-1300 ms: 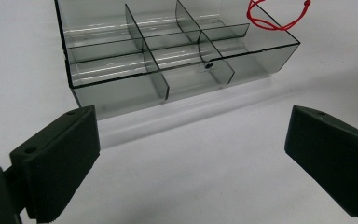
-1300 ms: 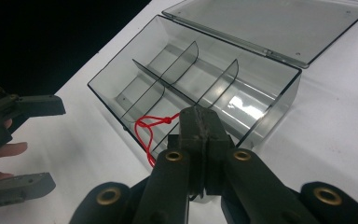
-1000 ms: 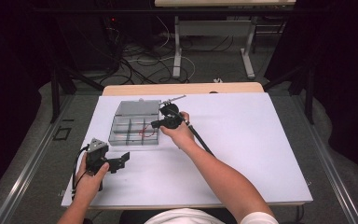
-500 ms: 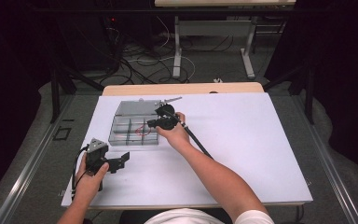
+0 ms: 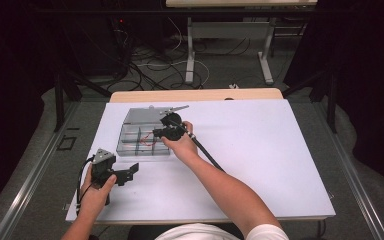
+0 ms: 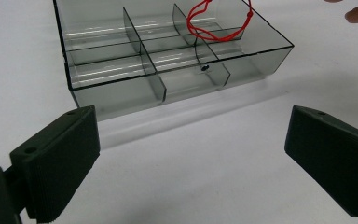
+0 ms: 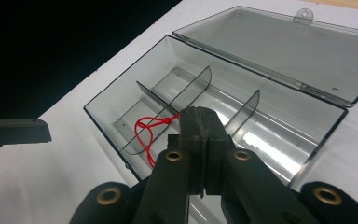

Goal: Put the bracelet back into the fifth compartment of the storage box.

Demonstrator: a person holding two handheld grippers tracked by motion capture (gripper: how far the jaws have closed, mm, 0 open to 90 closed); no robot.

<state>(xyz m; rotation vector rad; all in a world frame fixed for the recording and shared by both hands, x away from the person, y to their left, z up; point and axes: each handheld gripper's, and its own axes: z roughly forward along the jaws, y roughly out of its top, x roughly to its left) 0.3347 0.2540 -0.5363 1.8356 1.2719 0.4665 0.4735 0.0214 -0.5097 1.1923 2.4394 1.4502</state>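
The right hand-held gripper (image 7: 200, 122) is above the clear smoky plastic compartment box (image 5: 130, 131), and its jaws are pressed together. A thin red string loop (image 7: 150, 131) meets the jaw tips at its knotted end, so the gripper seems to pinch it, although the contact itself is hidden. From the tips, the loop hangs down and toward the near-left of the box, into the compartment beside a curved divider. Its long axis runs along that divider. The left hand-held gripper (image 5: 125, 172) rests on the white tabletop (image 5: 260, 150) near the box's front wall, jaws spread wide and holding nothing. The right gripper is much nearer to the string, so the coming move probably belongs to it.
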